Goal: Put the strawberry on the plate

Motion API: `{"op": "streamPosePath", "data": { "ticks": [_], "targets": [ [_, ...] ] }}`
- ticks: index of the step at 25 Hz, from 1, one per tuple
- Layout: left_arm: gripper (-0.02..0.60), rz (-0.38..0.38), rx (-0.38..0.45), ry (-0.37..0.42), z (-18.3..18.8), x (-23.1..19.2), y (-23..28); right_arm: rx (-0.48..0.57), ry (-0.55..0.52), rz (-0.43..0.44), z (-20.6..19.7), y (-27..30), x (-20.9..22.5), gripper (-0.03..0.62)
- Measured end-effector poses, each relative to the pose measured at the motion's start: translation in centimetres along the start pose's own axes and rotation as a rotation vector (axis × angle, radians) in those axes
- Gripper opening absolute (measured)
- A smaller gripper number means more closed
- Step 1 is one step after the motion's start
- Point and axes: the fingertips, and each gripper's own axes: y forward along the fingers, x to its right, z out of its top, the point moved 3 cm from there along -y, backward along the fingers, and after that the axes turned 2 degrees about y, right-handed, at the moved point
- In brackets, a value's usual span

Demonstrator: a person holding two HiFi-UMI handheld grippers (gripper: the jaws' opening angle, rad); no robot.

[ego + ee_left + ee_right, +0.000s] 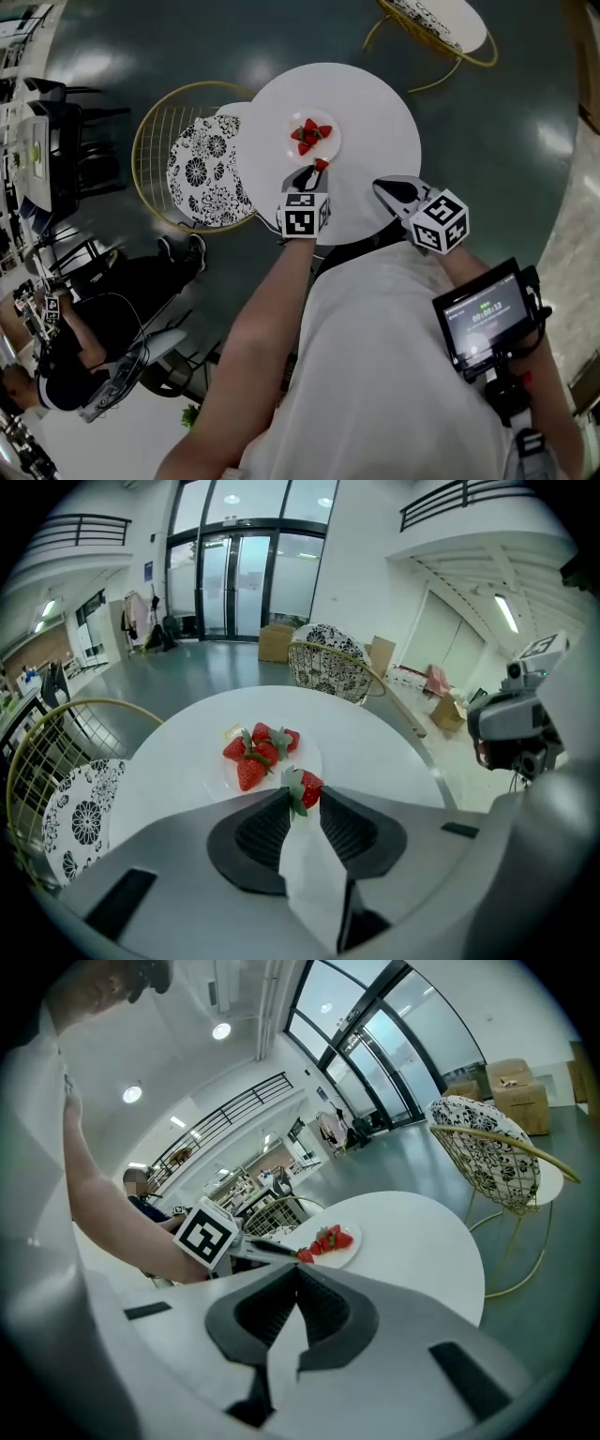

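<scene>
On the round white table [375, 122] sits a small white plate [333, 141] holding several red strawberries [309, 134]. My left gripper [317, 169] hovers at the plate's near rim, shut on one more strawberry [321, 164] at its jaw tips. The left gripper view shows this strawberry [305, 787], red with green leaves, pinched at the gripper [302, 794], with the plate [217, 766] just beyond. My right gripper [380, 186] hangs over the table's near right part, shut and empty. In the right gripper view its jaws [298, 1269] meet, with the plate [342, 1252] far ahead.
A gold wire chair with a black-and-white patterned cushion [202, 169] stands left of the table, and another chair [441, 19] at the top. A person [84, 347] sits at the lower left. A small monitor [487, 314] rides at my right arm.
</scene>
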Motion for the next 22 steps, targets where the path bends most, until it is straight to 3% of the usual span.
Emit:
{"op": "streamPosePath", "data": {
  "ticks": [7, 13, 18, 22],
  "targets": [
    [0.107, 0.010, 0.018, -0.047, 1.2, -0.1, 1.1, -0.025, -0.026, 0.001, 0.5, 0.1, 0.1, 0.006],
    [0.107, 0.004, -0.032, 0.004, 0.7, 0.0, 2.6, -0.035, -0.018, -0.019, 0.2, -0.3, 0.8, 0.006],
    [0.107, -0.040, -0.054, 0.142, 0.7, 0.3, 3.4, -0.023, -0.021, -0.035, 0.4, -0.7, 1.4, 0.006],
    [0.107, -0.049, -0.090, 0.138, 0.3, -0.6, 3.1, -0.032, -0.012, -0.027, 0.2, -0.4, 0.9, 0.006]
  ]
}}
